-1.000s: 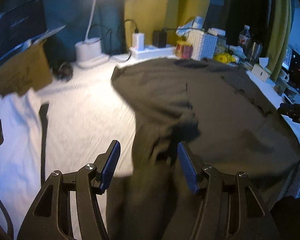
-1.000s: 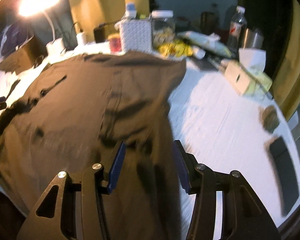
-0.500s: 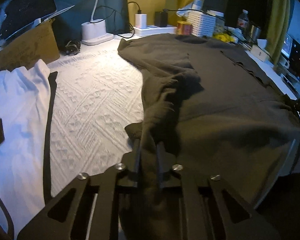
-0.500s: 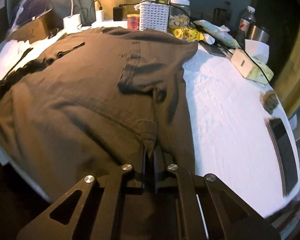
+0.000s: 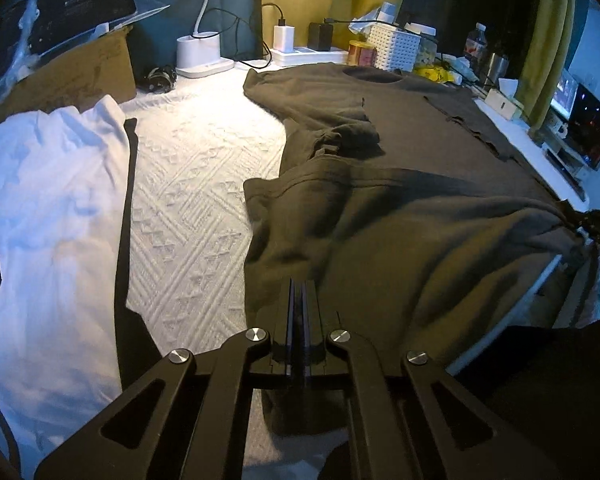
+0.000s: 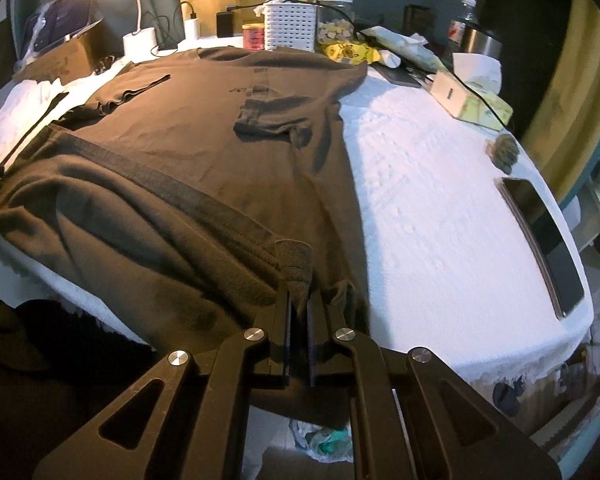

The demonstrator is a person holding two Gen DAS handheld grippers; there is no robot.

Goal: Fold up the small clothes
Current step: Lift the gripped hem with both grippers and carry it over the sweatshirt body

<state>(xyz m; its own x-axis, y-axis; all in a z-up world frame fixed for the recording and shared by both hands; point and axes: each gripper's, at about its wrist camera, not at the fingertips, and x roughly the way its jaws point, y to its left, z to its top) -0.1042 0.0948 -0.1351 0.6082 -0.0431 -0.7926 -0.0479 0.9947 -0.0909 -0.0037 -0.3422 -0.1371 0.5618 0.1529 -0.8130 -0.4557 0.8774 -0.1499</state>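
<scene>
A dark brown T-shirt (image 5: 420, 184) lies spread on a table covered with a white textured cloth (image 5: 196, 184), its neck hole towards the far edge and its hem hanging over the near edge. The left gripper (image 5: 299, 292) has its jaws pressed together, pinching the shirt's near left hem corner, where the fabric bunches and folds back on itself. The left jaws have just been closing, with the cloth between them. The right gripper (image 6: 299, 298) pinches the near right hem corner, and a small flap of hem stands up just above its fingertips. Between the two grippers the hem forms a raised ridge across the shirt. Both short sleeves are folded inward onto the body. A white garment (image 5: 48, 208) lies at the left edge, well apart from the shirt. Along the far edge stand a white lamp base (image 5: 200, 54), a power strip (image 5: 310, 55), a red tin (image 6: 253, 36), a white basket (image 6: 290, 26) and a jar (image 6: 335, 16). A tablet (image 6: 544, 240) lies near the right edge, with a tissue box (image 6: 472, 100) beyond it.
</scene>
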